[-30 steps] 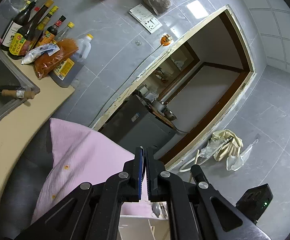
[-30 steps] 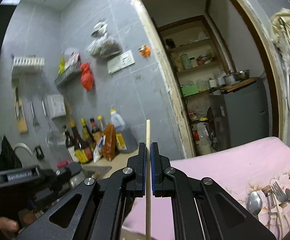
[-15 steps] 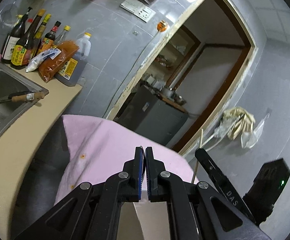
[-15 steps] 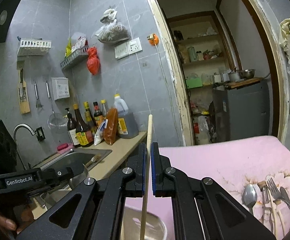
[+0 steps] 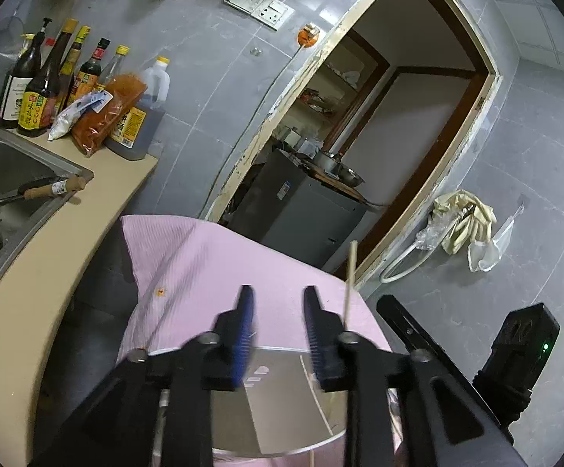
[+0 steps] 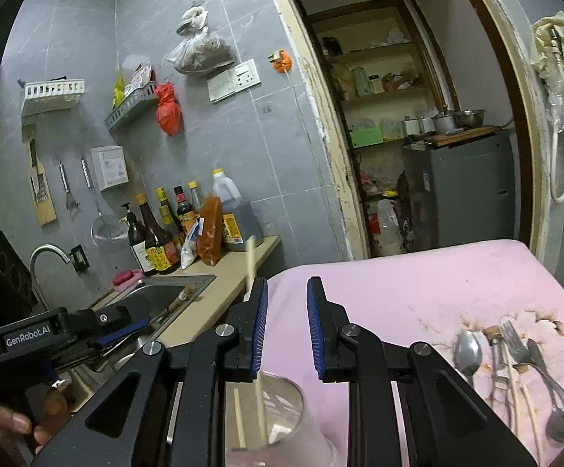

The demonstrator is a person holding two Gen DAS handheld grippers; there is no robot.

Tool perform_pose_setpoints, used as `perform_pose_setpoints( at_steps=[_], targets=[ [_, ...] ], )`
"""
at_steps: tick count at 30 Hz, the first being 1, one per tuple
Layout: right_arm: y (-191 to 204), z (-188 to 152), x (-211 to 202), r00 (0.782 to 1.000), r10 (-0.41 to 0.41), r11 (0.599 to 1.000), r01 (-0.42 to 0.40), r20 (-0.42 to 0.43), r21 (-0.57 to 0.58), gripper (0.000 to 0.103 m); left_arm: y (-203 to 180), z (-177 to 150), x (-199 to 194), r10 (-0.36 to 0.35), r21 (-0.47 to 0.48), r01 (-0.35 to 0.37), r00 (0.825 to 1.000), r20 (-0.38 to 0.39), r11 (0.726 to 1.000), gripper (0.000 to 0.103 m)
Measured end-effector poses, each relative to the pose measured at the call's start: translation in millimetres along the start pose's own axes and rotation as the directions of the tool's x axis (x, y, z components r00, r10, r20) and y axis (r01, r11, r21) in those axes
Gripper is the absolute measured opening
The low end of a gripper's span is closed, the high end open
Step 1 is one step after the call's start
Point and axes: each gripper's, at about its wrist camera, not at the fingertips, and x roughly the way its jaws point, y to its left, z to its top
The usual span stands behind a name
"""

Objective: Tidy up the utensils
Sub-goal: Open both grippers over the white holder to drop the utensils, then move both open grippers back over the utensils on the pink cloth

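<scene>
Wooden chopstick [image 6: 254,354] leans in the cup [image 6: 282,420]; right gripper [image 6: 286,330] and left gripper [image 5: 278,330] both spread wide.

Sauce bottles [image 6: 157,233] stand beside the sink [image 5: 6,167] on the counter [image 5: 68,233].

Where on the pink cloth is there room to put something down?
The pink cloth is bare across its middle and far edge, between the cup near the right gripper and the doorway side. It is crowded at the right corner, where spoons, a fork and chopsticks lie together.
</scene>
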Motion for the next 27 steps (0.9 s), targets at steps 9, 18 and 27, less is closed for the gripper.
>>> perform_pose_setpoints(
  at_steps=[9,18,27],
  targets=[
    [-13,19,-40,0.998,-0.063,0.998,0.063,0.02,0.032,0.048,-32,7,-18,0.049,0.09,-0.049,0.999,0.009,0.995,0.036],
    [-39,41,-83,0.988,-0.143,0.989,0.141,0.053,0.042,0.077,-85,6,-29,0.084,0.234,-0.091,0.996,0.039,0.968,0.058],
    [-64,57,-124,0.969,-0.222,0.974,0.224,0.106,-0.013,0.096,-135,-9,-28,0.08,0.294,-0.105,0.992,0.095,0.95,0.081]
  ],
)
